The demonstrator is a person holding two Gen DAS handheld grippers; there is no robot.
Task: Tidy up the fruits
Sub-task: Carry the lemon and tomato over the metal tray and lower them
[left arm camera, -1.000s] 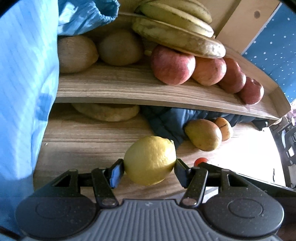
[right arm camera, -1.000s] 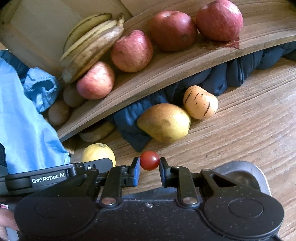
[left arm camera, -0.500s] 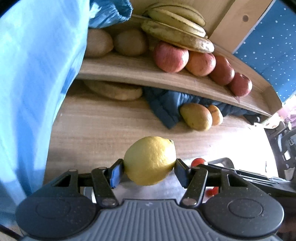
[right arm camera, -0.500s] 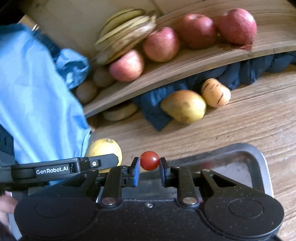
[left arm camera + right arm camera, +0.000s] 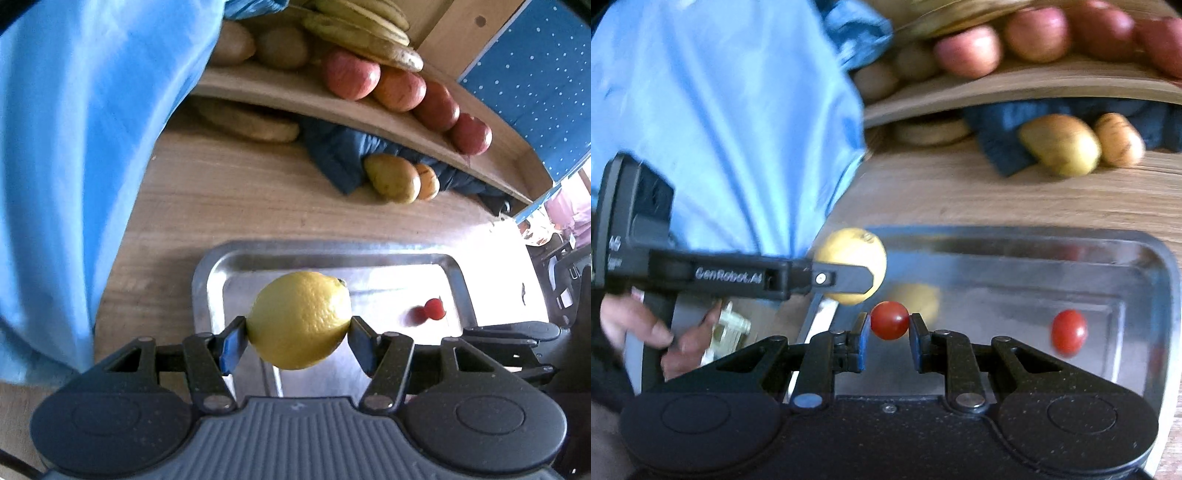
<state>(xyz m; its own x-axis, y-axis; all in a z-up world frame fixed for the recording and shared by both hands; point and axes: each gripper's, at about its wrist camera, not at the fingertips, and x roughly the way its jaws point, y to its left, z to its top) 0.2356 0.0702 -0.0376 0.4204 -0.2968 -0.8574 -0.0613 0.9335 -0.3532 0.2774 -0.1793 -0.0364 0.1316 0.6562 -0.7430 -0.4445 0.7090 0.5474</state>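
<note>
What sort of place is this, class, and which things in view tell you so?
Probably a home kitchen or pantry corner: a wooden shelf with apples and bananas, a wooden table, and a metal tray for sorting fruit.

both cameras sit on the grippers and look down, close over the metal tray (image 5: pixel 458 280) (image 5: pixel 1160 266). both also see the fruit shelf (image 5: pixel 280 92) (image 5: pixel 1015 90) behind.
</note>
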